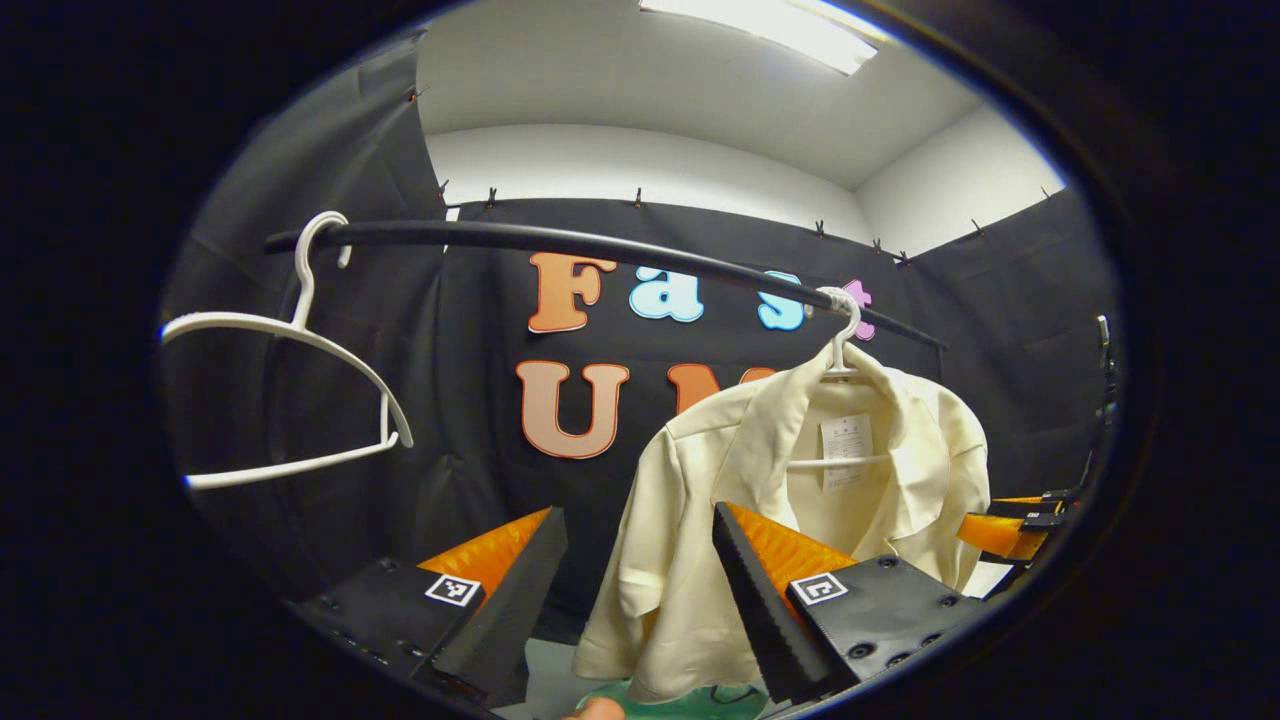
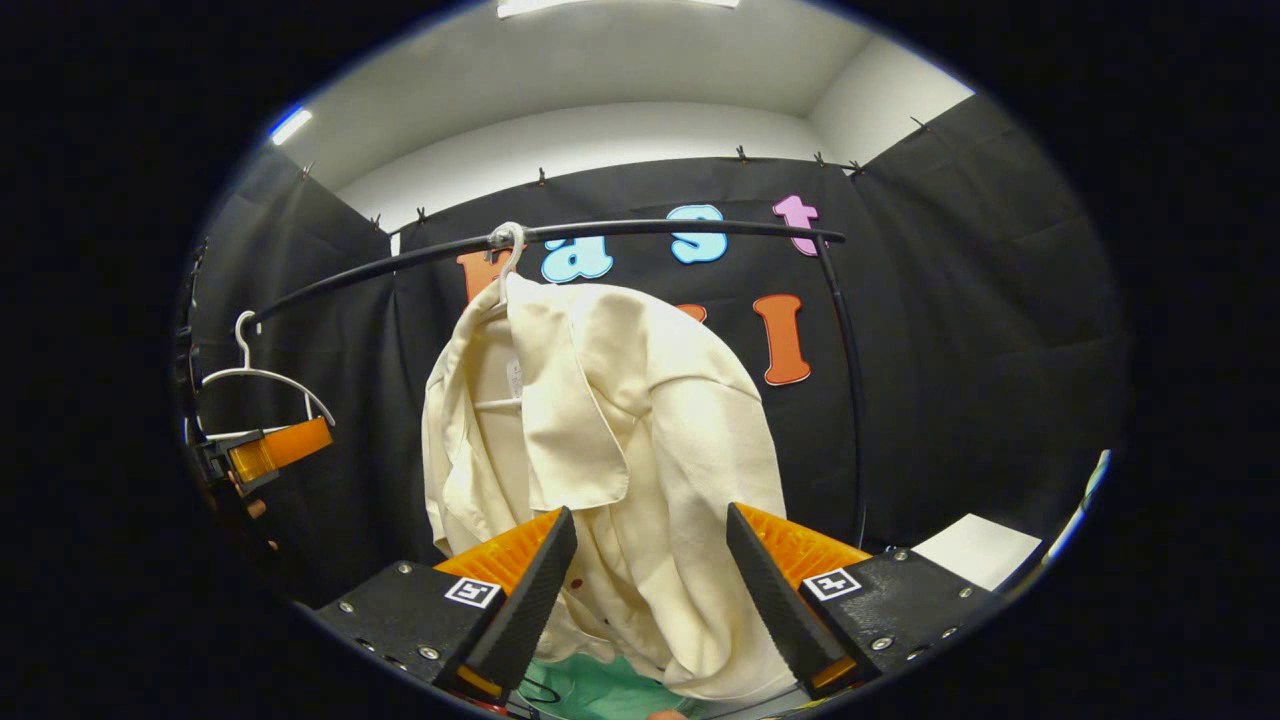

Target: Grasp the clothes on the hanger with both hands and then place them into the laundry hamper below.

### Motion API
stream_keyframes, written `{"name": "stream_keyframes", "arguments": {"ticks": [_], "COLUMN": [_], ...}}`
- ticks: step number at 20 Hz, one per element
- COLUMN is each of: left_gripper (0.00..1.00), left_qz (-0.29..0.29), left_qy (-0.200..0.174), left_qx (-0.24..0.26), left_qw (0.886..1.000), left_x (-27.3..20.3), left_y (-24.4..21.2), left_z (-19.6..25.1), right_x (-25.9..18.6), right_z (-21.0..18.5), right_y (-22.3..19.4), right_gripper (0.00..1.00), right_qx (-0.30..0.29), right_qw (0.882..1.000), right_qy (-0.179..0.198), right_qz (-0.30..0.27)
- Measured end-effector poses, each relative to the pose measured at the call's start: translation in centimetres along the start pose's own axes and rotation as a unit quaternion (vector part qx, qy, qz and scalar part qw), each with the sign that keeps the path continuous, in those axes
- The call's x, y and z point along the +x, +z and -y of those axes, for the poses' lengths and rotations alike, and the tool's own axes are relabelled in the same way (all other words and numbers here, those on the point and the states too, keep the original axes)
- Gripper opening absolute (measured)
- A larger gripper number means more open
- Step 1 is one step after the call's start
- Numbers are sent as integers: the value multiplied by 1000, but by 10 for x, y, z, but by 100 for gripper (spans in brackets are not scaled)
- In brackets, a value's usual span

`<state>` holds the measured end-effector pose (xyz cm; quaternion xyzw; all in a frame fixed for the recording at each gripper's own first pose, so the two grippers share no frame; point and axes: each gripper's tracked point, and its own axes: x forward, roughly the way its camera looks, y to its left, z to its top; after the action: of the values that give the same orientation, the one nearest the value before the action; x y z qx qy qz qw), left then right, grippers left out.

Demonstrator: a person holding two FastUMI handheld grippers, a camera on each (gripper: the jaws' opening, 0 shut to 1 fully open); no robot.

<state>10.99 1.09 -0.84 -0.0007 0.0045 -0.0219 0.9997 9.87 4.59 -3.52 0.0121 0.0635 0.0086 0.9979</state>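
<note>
A cream short-sleeved jacket (image 1: pixel 700 500) hangs on a white hanger (image 1: pixel 838 372) whose hook sits over a black clothes rail (image 1: pixel 600 243) that runs across the booth in front of the black cloth wall. In the left gripper view the jacket hangs open at the front, with a pale label (image 1: pixel 846 450) showing inside the neck and the hanger's lower bar crossing behind it. A second, empty white hanger (image 1: pixel 290 400) hangs well apart from it, near the other end of the same rail.

The left gripper (image 1: pixel 640 590) is spread wide, holding nothing; the jacket's near sleeve and side panel hang in the gap between its fingers and partly behind the finger on the right of the view, though whether cloth and finger touch is hard to judge at this angle. At the right edge of that view the other gripper's fingers peek in beside the jacket's far shoulder.

In the right gripper view the right gripper (image 2: pixel 650 580) is likewise spread open and empty, its fingers aimed at the lower half of the jacket (image 2: pixel 620 430), whose folded lapel and hem drape between them. The left gripper (image 2: pixel 270 450) shows far off at the left edge, in front of the empty hanger (image 2: pixel 262 385).

Below the jacket's hem, a patch of green (image 2: pixel 590 690) shows at the bottom of both views; it may be the laundry hamper, but too little of it is visible to be sure.
</note>
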Motion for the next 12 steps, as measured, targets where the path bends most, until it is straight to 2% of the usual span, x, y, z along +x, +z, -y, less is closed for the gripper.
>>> {"name": "stream_keyframes", "arguments": {"ticks": [2,3,7,8,9,11,12], "left_gripper": [96,100,96,100,97,97,100], "left_qz": [-14,-22,-25,-26,-28,-29,-27], "left_qy": [-3,-4,3,3,2,1,0], "left_qx": [-1,1,11,9,7,6,8], "left_qw": [1000,1000,1000,1000,1000,1000,1000], "left_x": [-10,-14,-31,-33,-37,-40,-42], "left_y": [-10,-16,-23,-25,-25,-24,-22], "left_z": [1,0,-4,-4,-3,-1,-1], "right_x": [-5,-7,-10,-9,-6,2,7], "right_z": [-3,-6,-31,-36,-42,-50,-54], "right_y": [2,4,1,-1,-3,-5,-6], "right_gripper": [94,94,94,94,94,94,94], "right_qx": [-6,-13,-36,-41,-44,-50,-53], "right_qw": [1000,1000,999,999,999,999,998], "right_qy": [-4,-5,1,3,6,4,2], "right_qz": [6,10,20,19,19,15,13]}}
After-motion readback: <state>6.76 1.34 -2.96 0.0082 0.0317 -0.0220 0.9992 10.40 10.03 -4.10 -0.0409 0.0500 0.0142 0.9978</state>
